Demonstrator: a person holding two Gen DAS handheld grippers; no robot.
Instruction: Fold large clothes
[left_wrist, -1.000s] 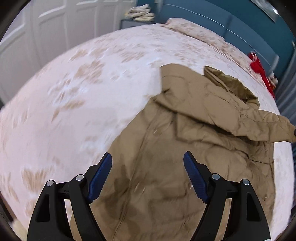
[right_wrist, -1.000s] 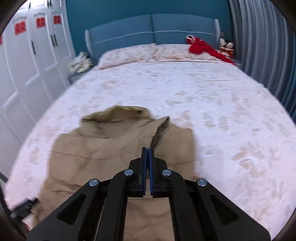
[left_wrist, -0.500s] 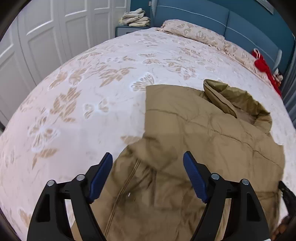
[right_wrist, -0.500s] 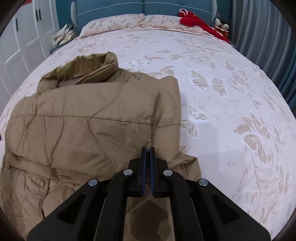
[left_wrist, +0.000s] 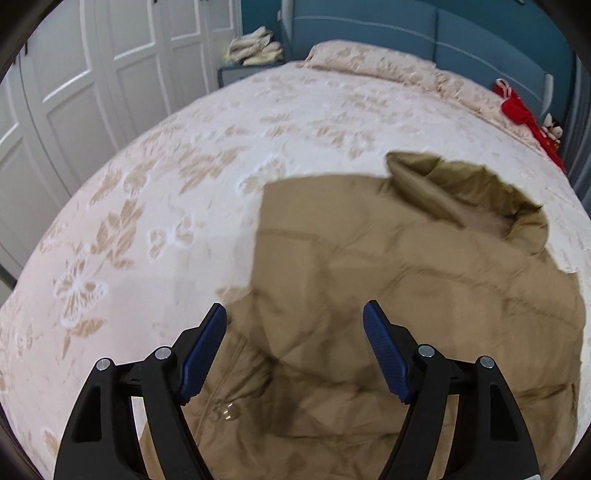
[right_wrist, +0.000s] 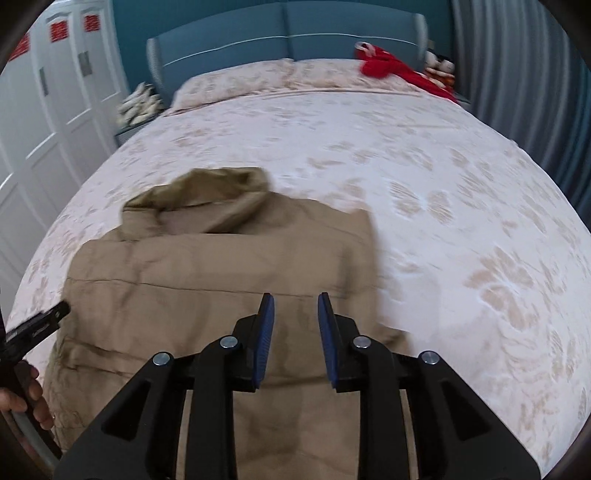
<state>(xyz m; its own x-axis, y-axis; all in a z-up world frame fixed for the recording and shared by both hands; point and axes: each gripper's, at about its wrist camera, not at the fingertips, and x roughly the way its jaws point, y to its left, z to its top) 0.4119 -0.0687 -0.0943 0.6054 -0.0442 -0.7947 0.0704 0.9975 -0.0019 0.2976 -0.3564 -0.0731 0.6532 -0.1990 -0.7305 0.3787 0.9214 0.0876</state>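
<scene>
The tan padded jacket (right_wrist: 221, 280) lies on the bed (right_wrist: 461, 206), sleeves folded in, hood toward the headboard. The right claw (right_wrist: 295, 325) has just been opening, nothing between its pads; the left claw (left_wrist: 295, 354) hangs spread and empty above the jacket. Puffy and soft, probably springy, it is best pinched at the hem corners.

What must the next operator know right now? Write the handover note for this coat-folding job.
Left gripper: open, empty, above the tan coat.
Right gripper: fingers have just been opening, nothing between them.
Coat lies on the bed, hood toward the headboard, both sleeves folded in across the body.
Left: fold the coat's length and tidy the bundle.
</scene>
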